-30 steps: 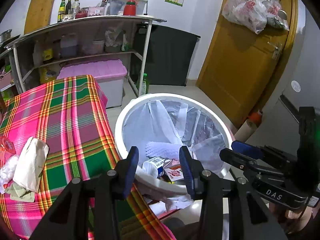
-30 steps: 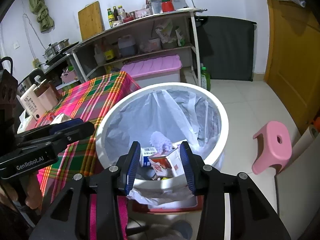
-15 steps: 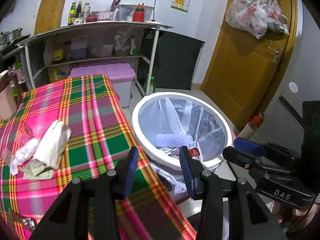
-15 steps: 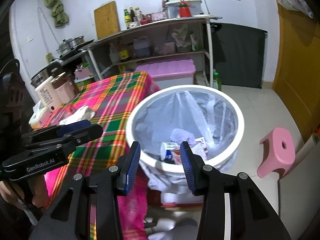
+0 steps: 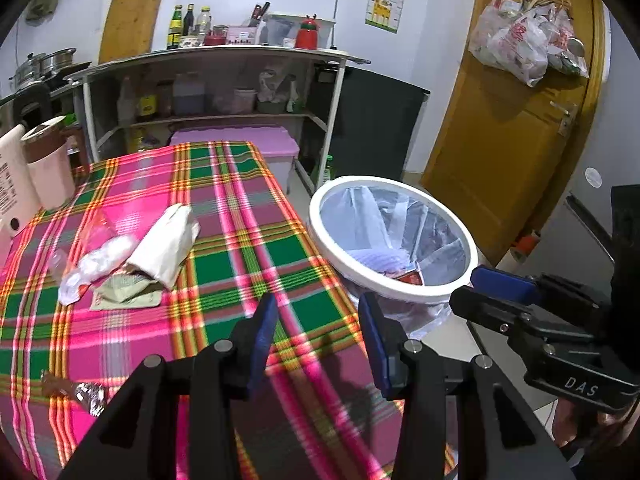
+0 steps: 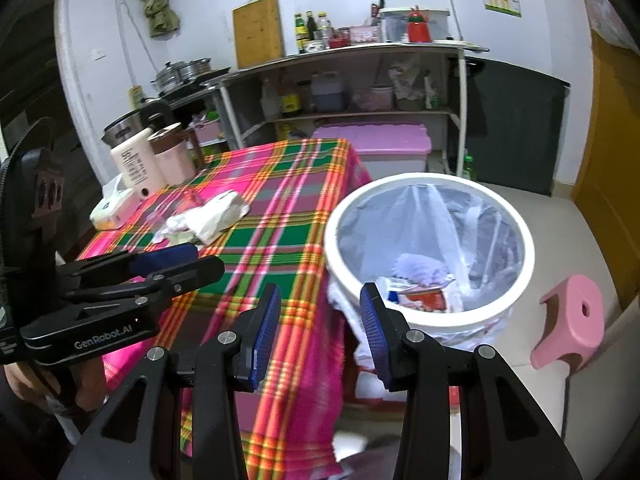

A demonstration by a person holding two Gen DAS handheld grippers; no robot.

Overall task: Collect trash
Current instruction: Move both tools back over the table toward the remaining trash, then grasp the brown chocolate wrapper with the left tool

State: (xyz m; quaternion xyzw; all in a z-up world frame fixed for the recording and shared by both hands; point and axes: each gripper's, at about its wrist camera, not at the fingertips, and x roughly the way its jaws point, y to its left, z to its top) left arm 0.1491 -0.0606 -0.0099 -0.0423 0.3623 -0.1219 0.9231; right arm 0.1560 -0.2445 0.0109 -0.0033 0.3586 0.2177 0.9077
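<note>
On the pink and green plaid table (image 5: 240, 208) lies a heap of trash: a crumpled white paper bag (image 5: 166, 240), a clear plastic wrap (image 5: 96, 260) and a flat greenish packet (image 5: 124, 294). A small foil wrapper (image 5: 80, 392) sits near the front left edge. My left gripper (image 5: 320, 340) hovers open over the table's near right part, empty. The white bin (image 6: 334, 264) with a clear liner stands beside the table and holds cartons and wrappers (image 6: 420, 294). My right gripper (image 6: 320, 332) hangs open and empty over the table's edge, by the bin. The trash heap (image 6: 216, 216) shows beyond the left gripper (image 6: 204, 260).
A cream jug (image 6: 138, 162), a pink cup (image 6: 172, 158) and a tissue pack (image 6: 112, 210) stand at the table's far left. A pink stool (image 6: 568, 316) is on the floor right of the bin. Shelves and a lilac storage box (image 6: 372, 140) stand behind.
Both grippers have drawn back from over the bin toward the table. The bin now sits farther off and to the right, and more of the table's trash has come into view.
</note>
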